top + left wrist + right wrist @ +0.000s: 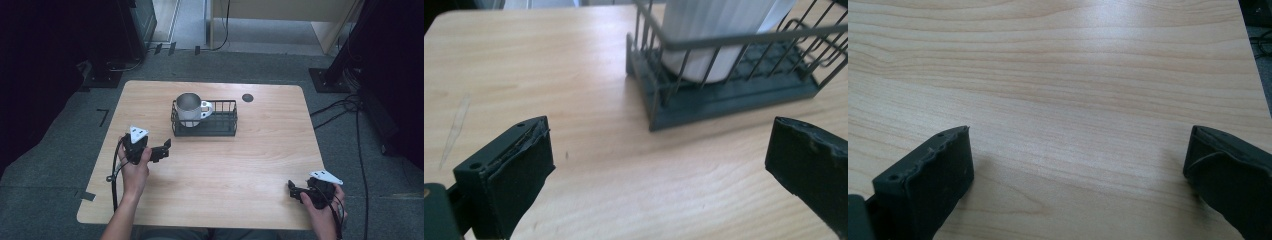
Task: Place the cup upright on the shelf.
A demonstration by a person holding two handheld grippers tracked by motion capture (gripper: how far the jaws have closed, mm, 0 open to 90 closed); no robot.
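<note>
The left tongs (161, 150) are hovering released near the bench's (250, 165) left edge, jaws spread and facing the basket (220, 127). The mug (190, 109) is standing upright in the basket's left end, toward the far edge. It is likely rigid, smooth and fairly light; the handle or rim is offering the surest hold. The right tongs (295, 190) are resting released at the near right corner.

We are holding the left tongs (162, 149) just above the counter (230, 165) toward its left side, jaws spread wide apart and pointing across the counter with nothing between them. Our left hand (134, 165) is wrapping the grip, forearm reaching in from the near edge. We are holding the right tongs (295, 190) at the counter's near right corner, jaws likewise gaping, right hand (320, 202) gripping behind them.
</note>
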